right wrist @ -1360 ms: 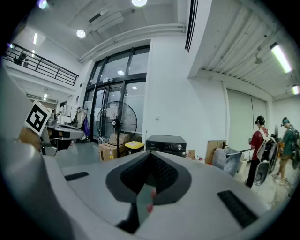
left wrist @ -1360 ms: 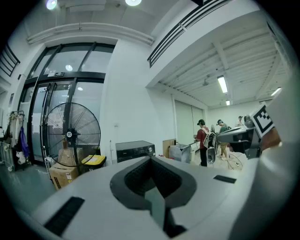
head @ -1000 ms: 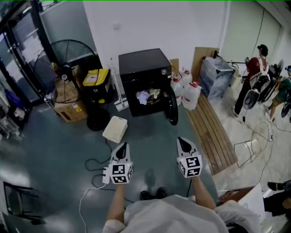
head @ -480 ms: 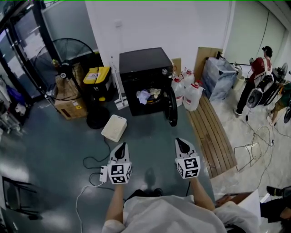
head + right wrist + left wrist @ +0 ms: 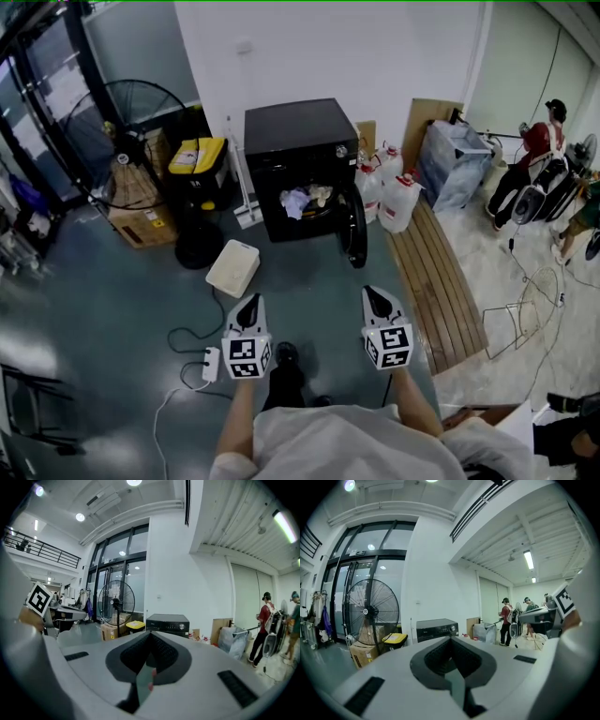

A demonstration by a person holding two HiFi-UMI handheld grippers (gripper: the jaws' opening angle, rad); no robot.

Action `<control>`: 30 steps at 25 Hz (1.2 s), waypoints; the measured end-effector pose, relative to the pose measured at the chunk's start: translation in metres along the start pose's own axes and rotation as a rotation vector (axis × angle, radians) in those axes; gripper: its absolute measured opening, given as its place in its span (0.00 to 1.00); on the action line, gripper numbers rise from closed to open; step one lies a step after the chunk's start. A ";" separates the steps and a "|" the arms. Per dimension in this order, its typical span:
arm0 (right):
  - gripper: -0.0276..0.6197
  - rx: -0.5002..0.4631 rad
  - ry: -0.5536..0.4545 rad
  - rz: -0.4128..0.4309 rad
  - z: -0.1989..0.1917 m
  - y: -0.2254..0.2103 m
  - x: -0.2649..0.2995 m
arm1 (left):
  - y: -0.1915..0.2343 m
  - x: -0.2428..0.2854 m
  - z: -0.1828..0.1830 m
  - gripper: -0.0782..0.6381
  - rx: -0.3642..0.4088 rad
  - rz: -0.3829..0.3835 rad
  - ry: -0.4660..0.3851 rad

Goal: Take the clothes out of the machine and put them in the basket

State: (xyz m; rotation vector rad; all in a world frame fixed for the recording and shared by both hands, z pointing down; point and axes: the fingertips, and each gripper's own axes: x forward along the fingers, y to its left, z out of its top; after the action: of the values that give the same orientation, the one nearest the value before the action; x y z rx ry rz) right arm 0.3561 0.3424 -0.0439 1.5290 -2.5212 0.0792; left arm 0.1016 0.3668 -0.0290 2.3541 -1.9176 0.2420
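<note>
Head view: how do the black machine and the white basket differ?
The machine is black and bigger; the basket is white and smaller. The machine stands at the wall; the basket lies out on the floor, in front of it. The machine's door is open with clothes inside; the basket shows none. Both are boxy.

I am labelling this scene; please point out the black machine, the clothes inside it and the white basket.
Black box-shaped machine [image 5: 292, 127]: head view, top panel.
Pale clothes inside it [image 5: 305, 199]: head view, heap's middle.
White square plastic basket [image 5: 232, 270]: head view, bare side.
</note>
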 end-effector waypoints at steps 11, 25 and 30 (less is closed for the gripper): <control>0.08 -0.011 0.011 -0.036 0.011 -0.009 0.106 | 0.059 0.100 0.004 0.13 -0.011 -0.043 -0.006; 0.08 -0.030 0.002 -0.102 0.072 -0.012 0.290 | 0.179 0.266 0.055 0.13 -0.003 -0.126 -0.037; 0.08 -0.030 0.007 -0.127 0.084 -0.011 0.345 | 0.214 0.314 0.060 0.13 0.005 -0.157 -0.031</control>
State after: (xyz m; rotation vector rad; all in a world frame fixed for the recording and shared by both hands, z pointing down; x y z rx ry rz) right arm 0.1995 0.0241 -0.0606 1.6699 -2.4022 0.0284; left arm -0.0419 0.0098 -0.0366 2.5091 -1.7350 0.1993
